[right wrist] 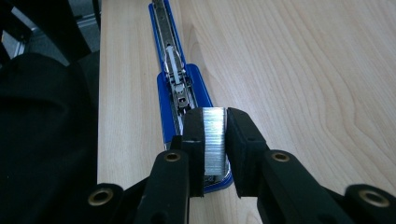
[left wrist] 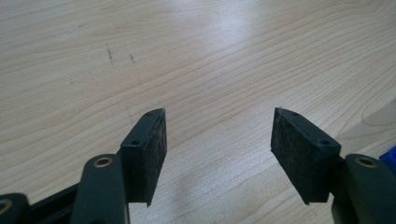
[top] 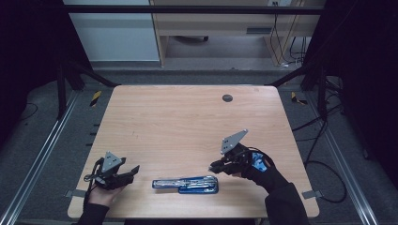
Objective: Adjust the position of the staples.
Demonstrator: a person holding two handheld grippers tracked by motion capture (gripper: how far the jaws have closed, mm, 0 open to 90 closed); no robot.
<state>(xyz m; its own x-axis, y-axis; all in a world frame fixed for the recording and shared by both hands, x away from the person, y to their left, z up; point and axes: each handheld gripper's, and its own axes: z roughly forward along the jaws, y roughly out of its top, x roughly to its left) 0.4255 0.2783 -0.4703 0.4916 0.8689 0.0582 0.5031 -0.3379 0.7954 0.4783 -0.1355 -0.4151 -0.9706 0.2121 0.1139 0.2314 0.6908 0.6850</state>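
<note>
One strip of staples [right wrist: 214, 140] sits clamped in your right claw [right wrist: 214, 144], directly above the opened stapler [right wrist: 175, 88]; your left claw [left wrist: 218, 154] gapes, holding nothing.

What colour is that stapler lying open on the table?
The stapler is blue with a silvery metal channel, clearest in the right gripper view.

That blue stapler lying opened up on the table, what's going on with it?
A person is working with a hand-held gripper in each hand. The right gripper is clamped on a silvery strip of staples, held just above the blue stapler, which lies opened out flat near the front edge of the wooden table. It looks like the stapler is about to be refilled. The left gripper waits to the stapler's left with its jaws apart and nothing between them.
</note>
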